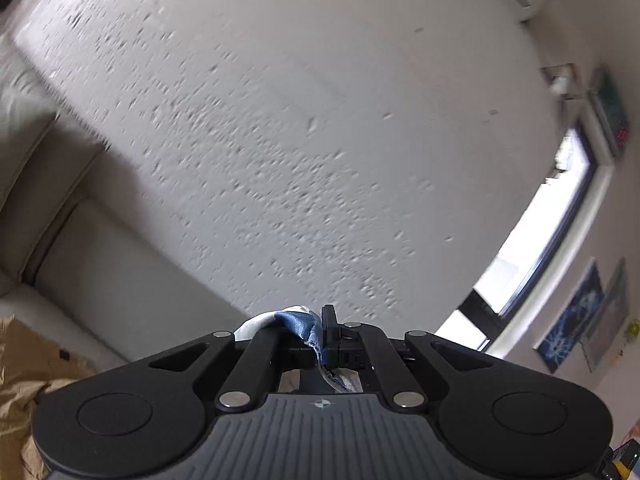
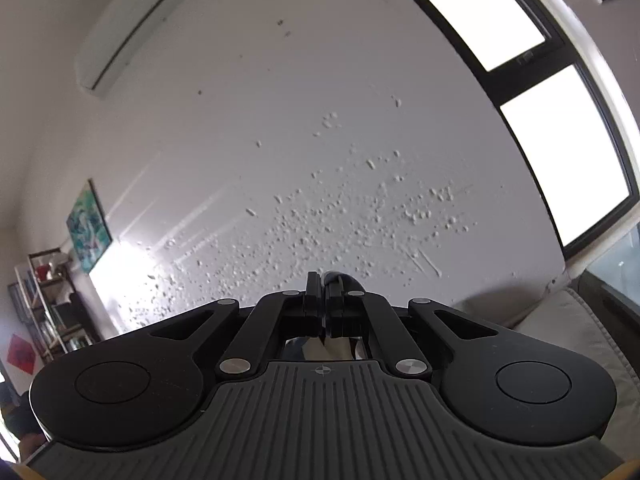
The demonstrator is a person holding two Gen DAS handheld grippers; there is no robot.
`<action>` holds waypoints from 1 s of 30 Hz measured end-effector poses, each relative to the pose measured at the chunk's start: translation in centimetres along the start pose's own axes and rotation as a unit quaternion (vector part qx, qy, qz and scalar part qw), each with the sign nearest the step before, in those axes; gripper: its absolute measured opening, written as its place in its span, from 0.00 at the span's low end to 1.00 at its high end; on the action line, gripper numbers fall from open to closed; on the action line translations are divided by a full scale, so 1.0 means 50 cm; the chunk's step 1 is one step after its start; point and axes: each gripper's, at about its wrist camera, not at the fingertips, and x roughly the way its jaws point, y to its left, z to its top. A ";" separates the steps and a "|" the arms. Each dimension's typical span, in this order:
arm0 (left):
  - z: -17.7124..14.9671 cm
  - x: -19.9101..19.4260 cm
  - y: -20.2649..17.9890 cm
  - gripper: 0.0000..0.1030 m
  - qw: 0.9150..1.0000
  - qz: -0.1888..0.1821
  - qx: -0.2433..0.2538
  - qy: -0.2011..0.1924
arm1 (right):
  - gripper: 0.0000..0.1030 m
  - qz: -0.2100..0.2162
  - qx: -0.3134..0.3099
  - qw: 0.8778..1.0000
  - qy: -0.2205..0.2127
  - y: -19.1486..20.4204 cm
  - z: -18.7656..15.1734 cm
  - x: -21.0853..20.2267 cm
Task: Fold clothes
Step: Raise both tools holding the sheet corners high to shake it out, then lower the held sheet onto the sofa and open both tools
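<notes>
Both grippers point up at the ceiling. My left gripper (image 1: 320, 328) is shut on a fold of blue and white cloth (image 1: 298, 322), which bunches over the left finger and hangs down between the fingers. My right gripper (image 2: 323, 300) is shut; a dark bit of cloth (image 2: 344, 280) bulges just behind the right finger, and pale cloth shows below between the fingers. The rest of the garment is out of sight below both cameras.
A textured white ceiling (image 1: 300, 140) fills both views. A window (image 2: 560, 128) is at the right, an air conditioner (image 2: 128, 28) at upper left, a shelf (image 2: 48, 304) at lower left, a pale sofa (image 2: 580, 328) at lower right. Brown paper (image 1: 24, 380) lies at lower left.
</notes>
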 end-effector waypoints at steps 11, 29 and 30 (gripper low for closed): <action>0.131 0.231 -0.005 0.00 0.999 0.021 -0.034 -0.018 | 0.01 -0.076 -0.065 0.995 0.030 0.033 0.075 0.397; -0.220 0.200 0.203 0.00 0.996 0.056 -0.020 0.072 | 0.01 -0.084 -0.022 0.992 0.096 -0.185 -0.128 0.265; -0.258 0.199 0.234 0.00 0.994 0.065 -0.026 0.086 | 0.01 -0.090 -0.006 0.989 0.118 -0.219 -0.174 0.257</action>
